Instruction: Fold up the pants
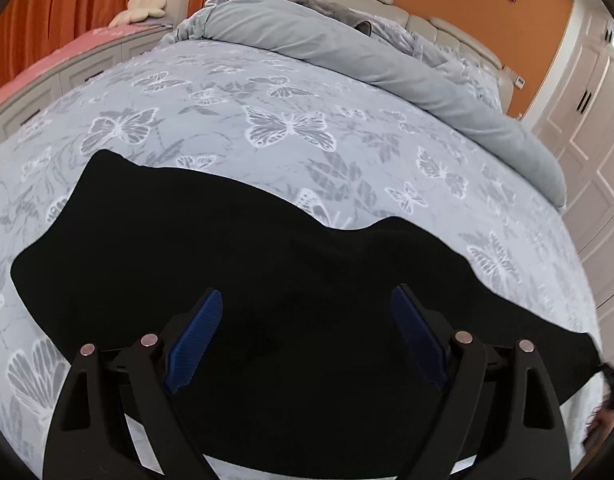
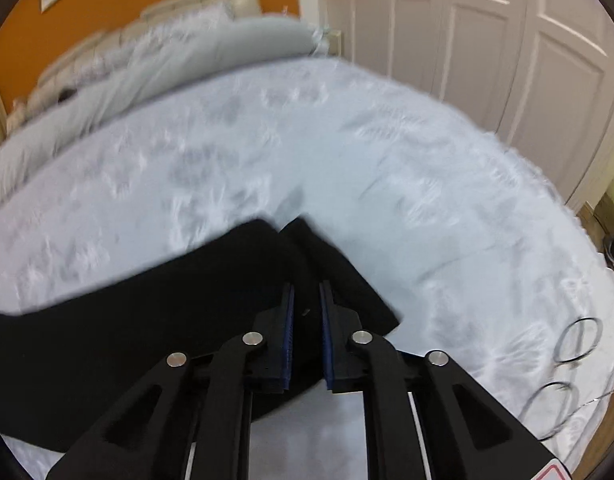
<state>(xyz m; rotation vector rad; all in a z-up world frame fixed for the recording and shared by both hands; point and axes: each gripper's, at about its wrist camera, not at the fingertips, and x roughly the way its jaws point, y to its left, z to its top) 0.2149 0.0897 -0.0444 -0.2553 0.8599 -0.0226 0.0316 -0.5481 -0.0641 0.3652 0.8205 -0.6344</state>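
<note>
1. The black pants (image 1: 235,264) lie spread across the butterfly-print bedsheet (image 1: 291,128) near the foot of the bed. The left hand-held gripper (image 1: 307,304) hovers over them with its blue pads (image 1: 415,332) spread wide and nothing between them. If it comes down in this spot it will likely meet the middle of the cloth rather than an edge, and pinch only a top layer or none at all.

2. The right hand-held gripper (image 2: 307,296) is nearly clenched, its pads a narrow gap apart with a strip of black cloth (image 2: 307,320) between them, at the end where two corners of the pants (image 2: 339,276) stick out. Whether the pinch is firm I cannot tell. A loose hold could slip as soon as the fabric is lifted.

3. The right wrist view is motion-blurred, so this gripper seems to be moving fast. With one end carried and the other free, the pants could drag and bunch instead of folding flat.

4. The sheet is soft, so a low pinch could catch it along with the pants.

5. A thin wire loop (image 2: 579,340) lies on the bed to the right, near enough for trailing cloth to snag it.
</note>
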